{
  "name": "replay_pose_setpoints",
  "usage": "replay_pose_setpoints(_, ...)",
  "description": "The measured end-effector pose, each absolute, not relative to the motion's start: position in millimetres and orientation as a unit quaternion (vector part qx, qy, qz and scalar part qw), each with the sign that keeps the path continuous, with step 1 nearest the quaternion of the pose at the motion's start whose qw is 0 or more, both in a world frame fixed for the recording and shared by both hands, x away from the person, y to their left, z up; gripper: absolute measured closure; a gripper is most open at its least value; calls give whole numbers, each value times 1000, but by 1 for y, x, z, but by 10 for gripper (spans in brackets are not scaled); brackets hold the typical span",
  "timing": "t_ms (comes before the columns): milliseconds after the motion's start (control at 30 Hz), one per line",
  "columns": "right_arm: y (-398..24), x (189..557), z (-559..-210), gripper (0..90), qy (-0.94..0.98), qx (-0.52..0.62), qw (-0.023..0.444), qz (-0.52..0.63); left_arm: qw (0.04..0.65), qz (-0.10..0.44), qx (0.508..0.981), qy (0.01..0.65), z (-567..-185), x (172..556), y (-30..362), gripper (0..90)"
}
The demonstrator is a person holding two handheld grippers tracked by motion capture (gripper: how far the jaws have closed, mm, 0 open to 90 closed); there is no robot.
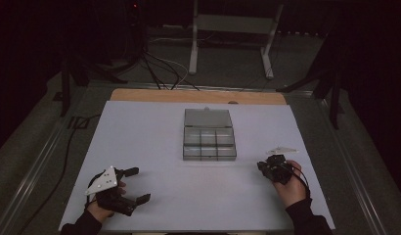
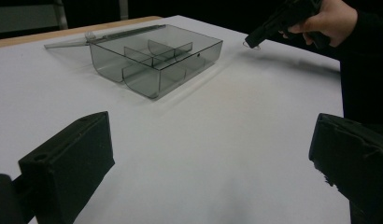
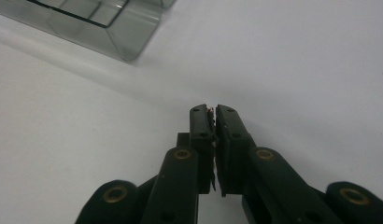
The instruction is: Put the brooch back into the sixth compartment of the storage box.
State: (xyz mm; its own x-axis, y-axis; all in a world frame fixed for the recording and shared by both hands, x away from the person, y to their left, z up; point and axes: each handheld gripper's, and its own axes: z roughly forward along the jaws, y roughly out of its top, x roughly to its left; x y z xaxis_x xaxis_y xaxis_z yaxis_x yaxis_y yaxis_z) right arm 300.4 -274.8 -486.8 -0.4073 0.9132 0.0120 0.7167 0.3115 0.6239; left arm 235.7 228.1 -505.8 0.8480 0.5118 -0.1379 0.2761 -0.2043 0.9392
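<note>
White counter [image 1: 154,147], dark room all around. Between my right gripper [image 3: 212,112]'s clenched jaws sits a tiny metallic bit, too small to identify: light, slippery, so pinch at the tips. It hovers right of the compartment box [image 1: 209,140], angled down. Left gripper [image 1: 135,185] rests released.

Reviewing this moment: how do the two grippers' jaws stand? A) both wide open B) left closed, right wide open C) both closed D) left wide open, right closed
D: the left gripper has its jaws spread wide apart above the bare white table, while in the right gripper view the right gripper has its pads all but together, with something small and glinting pinched between them.
</note>
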Motion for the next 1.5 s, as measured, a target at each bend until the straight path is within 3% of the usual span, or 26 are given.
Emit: replay_pose_setpoints(1500,-246,306,-463,856,808,477,166,304,576,103,769,256,-506,235,228,15)
